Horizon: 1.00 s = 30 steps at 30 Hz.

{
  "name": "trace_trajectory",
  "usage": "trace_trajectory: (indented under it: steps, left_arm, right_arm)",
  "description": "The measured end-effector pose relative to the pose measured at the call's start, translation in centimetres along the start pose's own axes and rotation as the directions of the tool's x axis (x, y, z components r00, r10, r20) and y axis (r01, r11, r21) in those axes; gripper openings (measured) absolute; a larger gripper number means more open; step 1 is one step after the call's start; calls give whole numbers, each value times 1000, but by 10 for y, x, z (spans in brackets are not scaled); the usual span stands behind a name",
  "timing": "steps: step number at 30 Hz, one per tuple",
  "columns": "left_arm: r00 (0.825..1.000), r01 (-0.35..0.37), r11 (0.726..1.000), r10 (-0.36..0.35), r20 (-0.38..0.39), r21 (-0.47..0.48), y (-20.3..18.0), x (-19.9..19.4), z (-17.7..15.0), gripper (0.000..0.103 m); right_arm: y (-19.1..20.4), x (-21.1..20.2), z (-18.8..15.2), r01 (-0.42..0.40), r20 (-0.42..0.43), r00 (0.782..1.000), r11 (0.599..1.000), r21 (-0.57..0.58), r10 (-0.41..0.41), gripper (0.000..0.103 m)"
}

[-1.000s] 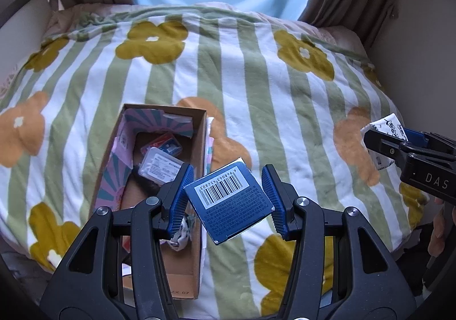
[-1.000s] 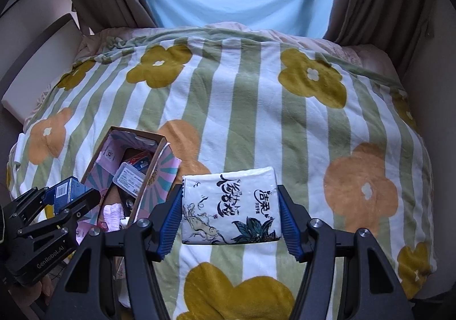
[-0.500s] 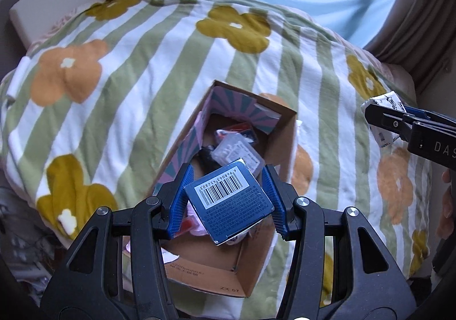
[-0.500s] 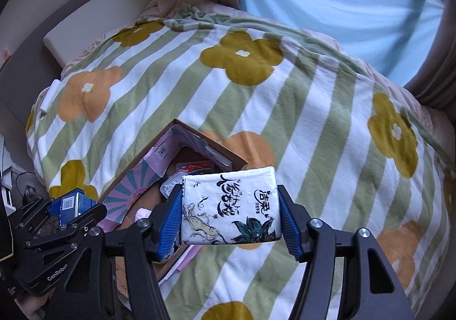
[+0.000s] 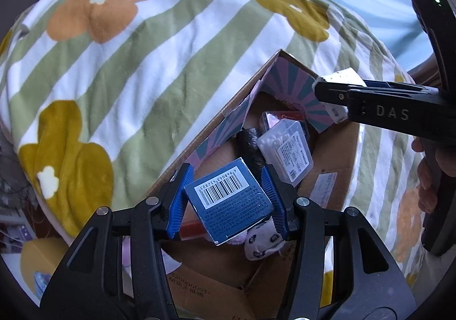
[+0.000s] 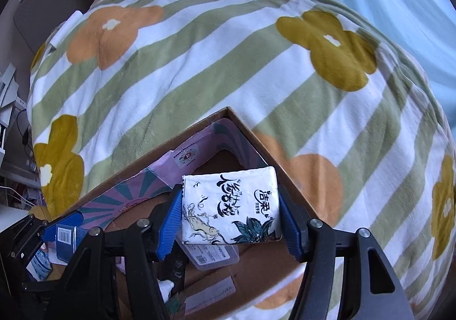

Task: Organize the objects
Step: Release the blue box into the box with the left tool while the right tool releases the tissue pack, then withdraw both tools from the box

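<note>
Over the open cardboard box [image 5: 333, 146] on the flowered blanket [image 5: 119, 63], we hold both grippers, each with a load. Our left gripper [image 5: 226, 201] is clamped on a blue box [image 5: 228, 203] with a barcode on the face toward the camera; the box sits a little turned between the blue pads. Our right gripper [image 6: 230, 216] is clamped on a white tissue pack [image 6: 230, 206], with its long side going across from one pad to the other.

What matters for the next move is that the inside of the cardboard box lies directly below and in front of both loads. The blue box hangs over the near part, above a spotted cloth [image 5: 260, 243] and beside a clear plastic case [image 5: 286, 149]. The tissue pack hangs over the far corner, where the floor looks more free, and the case is also under its near edge. We judge that both are near enough to let go. The left one seems lower inside the walls, but we cannot tell this surely.
</note>
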State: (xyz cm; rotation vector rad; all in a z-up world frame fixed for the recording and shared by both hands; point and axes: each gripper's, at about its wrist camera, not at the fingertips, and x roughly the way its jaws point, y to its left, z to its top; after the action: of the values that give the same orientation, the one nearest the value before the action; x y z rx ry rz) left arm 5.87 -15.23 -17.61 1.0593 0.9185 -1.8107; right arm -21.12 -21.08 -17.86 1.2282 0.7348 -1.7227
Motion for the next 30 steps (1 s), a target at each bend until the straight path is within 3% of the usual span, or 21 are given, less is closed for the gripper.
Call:
trace_trajectory:
  steps: [9, 14, 15, 16, 17, 18, 19, 23, 30]
  left_arm:
    - [1000, -1, 999, 0, -20, -36, -6, 42, 3, 47]
    - [999, -18, 1000, 17, -40, -25, -10, 47, 7, 47]
    - [998, -31, 999, 30, -47, -20, -11, 48, 8, 49]
    - [998, -42, 999, 41, -55, -11, -12, 47, 8, 61]
    - [998, -29, 1000, 28, -56, -4, -13, 46, 7, 70]
    - [998, 13, 1000, -13, -53, -3, -14, 43, 6, 97]
    - [998, 43, 999, -43, -51, -4, -16, 40, 4, 103]
    - [998, 35, 998, -33, -57, 43, -26, 34, -2, 103]
    - [996, 63, 997, -61, -65, 34, -23, 28, -2, 103]
  right_arm:
    - [6, 40, 8, -33, -30, 999, 996, -82, 30, 58]
    - [7, 45, 11, -122, -97, 989, 990, -69, 115, 60]
    - [6, 46, 12, -131, -106, 987, 989, -65, 124, 69]
    - [6, 44, 11, -133, -97, 987, 989, -63, 127, 91]
    - [6, 41, 11, -136, -78, 988, 989, -65, 131, 101]
    - [5, 39, 10, -139, -70, 988, 988, -69, 134, 102]
    - [5, 38, 10, -129, -73, 990, 989, -73, 124, 103]
    - [6, 33, 6, -106, -62, 993, 990, -91, 101, 103]
    - [2, 27, 2, -101, -52, 994, 993, -67, 97, 103]
